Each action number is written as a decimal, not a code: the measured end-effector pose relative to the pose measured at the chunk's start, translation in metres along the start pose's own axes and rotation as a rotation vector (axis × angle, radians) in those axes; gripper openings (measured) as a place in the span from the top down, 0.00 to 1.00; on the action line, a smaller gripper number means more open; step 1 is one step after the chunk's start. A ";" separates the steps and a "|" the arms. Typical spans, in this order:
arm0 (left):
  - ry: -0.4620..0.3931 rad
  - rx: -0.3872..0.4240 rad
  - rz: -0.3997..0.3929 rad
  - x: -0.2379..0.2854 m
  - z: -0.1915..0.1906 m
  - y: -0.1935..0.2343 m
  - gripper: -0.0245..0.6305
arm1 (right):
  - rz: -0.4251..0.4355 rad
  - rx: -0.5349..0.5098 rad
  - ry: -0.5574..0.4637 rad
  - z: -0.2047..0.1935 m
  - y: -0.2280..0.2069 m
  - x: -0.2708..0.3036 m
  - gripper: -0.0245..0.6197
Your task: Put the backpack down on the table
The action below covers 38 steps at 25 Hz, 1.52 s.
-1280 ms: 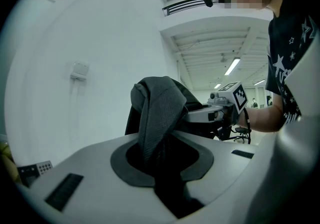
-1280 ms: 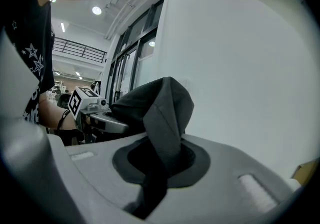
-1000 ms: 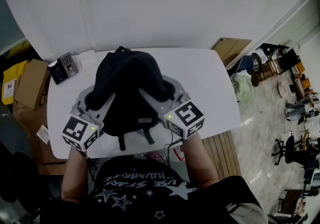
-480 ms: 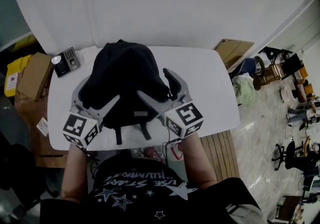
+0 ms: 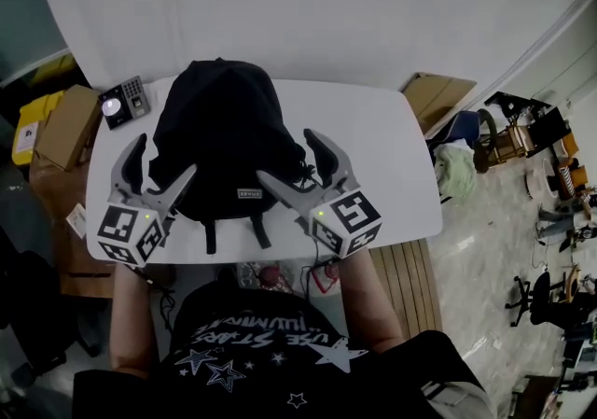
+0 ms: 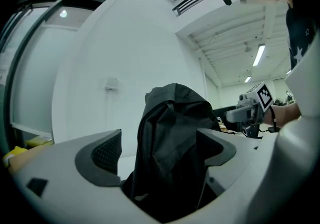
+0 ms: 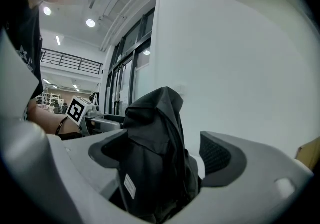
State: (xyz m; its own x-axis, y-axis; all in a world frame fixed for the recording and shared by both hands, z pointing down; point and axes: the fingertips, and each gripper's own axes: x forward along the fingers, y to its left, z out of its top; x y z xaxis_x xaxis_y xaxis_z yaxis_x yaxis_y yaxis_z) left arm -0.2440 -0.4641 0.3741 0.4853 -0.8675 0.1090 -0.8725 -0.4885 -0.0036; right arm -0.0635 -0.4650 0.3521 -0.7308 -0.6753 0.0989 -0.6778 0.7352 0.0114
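The black backpack (image 5: 224, 142) stands upright on the white table (image 5: 382, 165), slumped at its top, with its straps (image 5: 257, 230) reaching the near edge. My left gripper (image 5: 157, 165) is at the pack's lower left side, its jaws opening wide. The pack (image 6: 170, 143) shows between them, and the pads do not press on it. My right gripper (image 5: 291, 160) is at the pack's lower right side, jaws spread wide. There the pack (image 7: 155, 153) also sits in the gap, and its white label faces the right gripper view.
A keypad device (image 5: 123, 102) lies on the table's far left corner. Beside the table on the left are a cardboard box (image 5: 65, 126) and a yellow object (image 5: 33, 123). More cardboard (image 5: 434, 95) leans at the back right. Chairs and clutter (image 5: 522, 128) fill the floor at right.
Both grippers went from shut on the backpack's sides to wide open and drew back toward me. The backpack stays standing on the table.
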 end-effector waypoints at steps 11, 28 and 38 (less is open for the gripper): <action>0.026 -0.066 0.032 -0.031 -0.024 -0.063 0.29 | 0.059 -0.003 0.050 -0.020 0.011 -0.053 0.28; 0.092 -0.092 0.053 -0.088 -0.041 -0.177 0.89 | 0.054 0.036 0.035 -0.042 0.032 -0.158 0.75; 0.142 -0.085 0.058 -0.127 -0.055 -0.238 0.93 | 0.134 0.018 0.094 -0.067 0.067 -0.204 0.96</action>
State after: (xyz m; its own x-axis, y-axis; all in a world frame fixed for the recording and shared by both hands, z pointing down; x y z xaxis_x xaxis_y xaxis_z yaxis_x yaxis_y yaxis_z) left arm -0.1010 -0.2328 0.4158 0.4260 -0.8695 0.2501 -0.9036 -0.4227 0.0697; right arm 0.0453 -0.2737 0.3991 -0.8047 -0.5621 0.1910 -0.5767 0.8166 -0.0263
